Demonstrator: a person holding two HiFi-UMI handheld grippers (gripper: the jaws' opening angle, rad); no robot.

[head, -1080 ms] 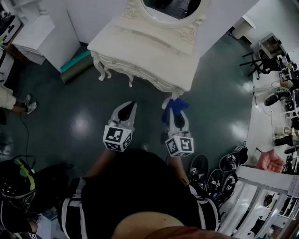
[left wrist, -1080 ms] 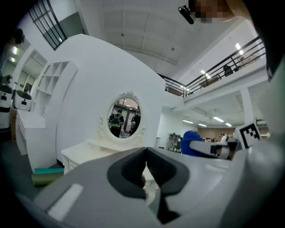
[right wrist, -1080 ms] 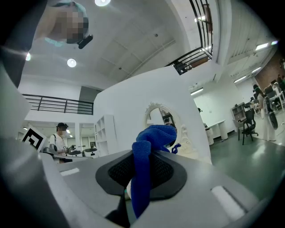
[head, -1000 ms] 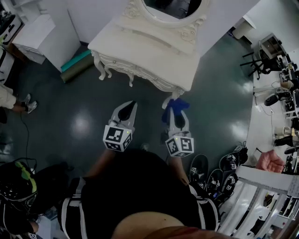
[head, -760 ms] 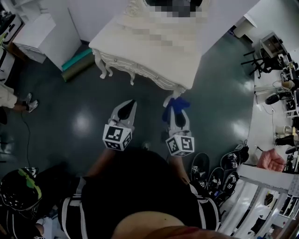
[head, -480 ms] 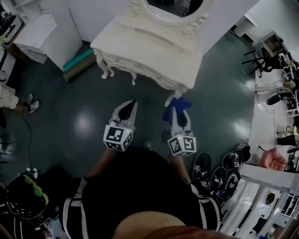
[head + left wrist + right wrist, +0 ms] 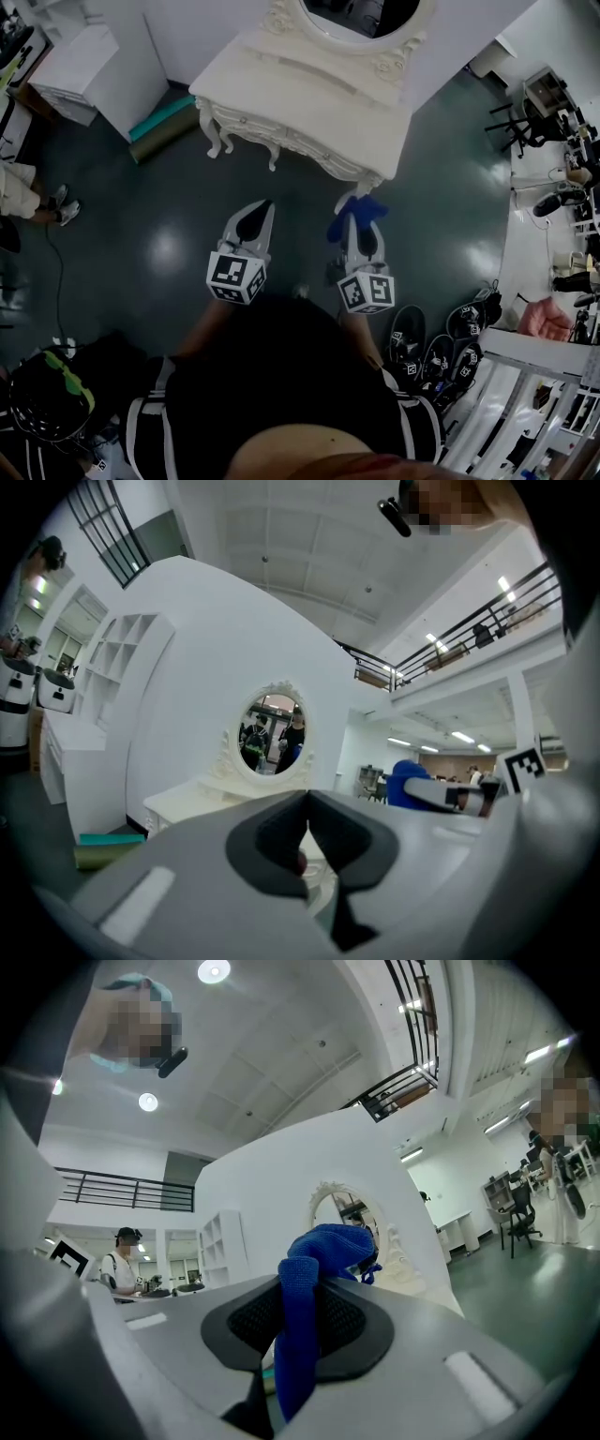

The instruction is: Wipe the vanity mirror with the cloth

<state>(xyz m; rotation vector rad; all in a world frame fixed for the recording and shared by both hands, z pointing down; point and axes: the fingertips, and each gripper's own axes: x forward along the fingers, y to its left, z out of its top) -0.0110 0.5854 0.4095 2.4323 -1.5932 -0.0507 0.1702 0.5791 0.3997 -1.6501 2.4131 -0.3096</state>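
Nearest the person, the left gripper [image 7: 259,210] is held with its jaws brought together and nothing is seen between them. Just beside it, the right gripper [image 7: 355,221] is clamped on the blue cloth [image 7: 317,1258] — the fabric is pinched between the dark pads at about its middle, with a bunched fold standing up above the jaws and a tail hanging below. The cloth is judged to be light, soft and limp, with a nubbly weave that should not slip from the pads; it will fold rather than push, so the free bunch ahead of the jaws is what should be pressed to the glass, and the hold is best kept close behind that bunch. Beyond the grippers a stretch of dark floor is seen, then the white vanity table [image 7: 309,98], which is not yet reached. Farthest off, the oval mirror [image 7: 362,13] stands upright in its carved frame at the back of the table — rigid and fragile, to be wiped with light pressure and not struck by the hard jaws.
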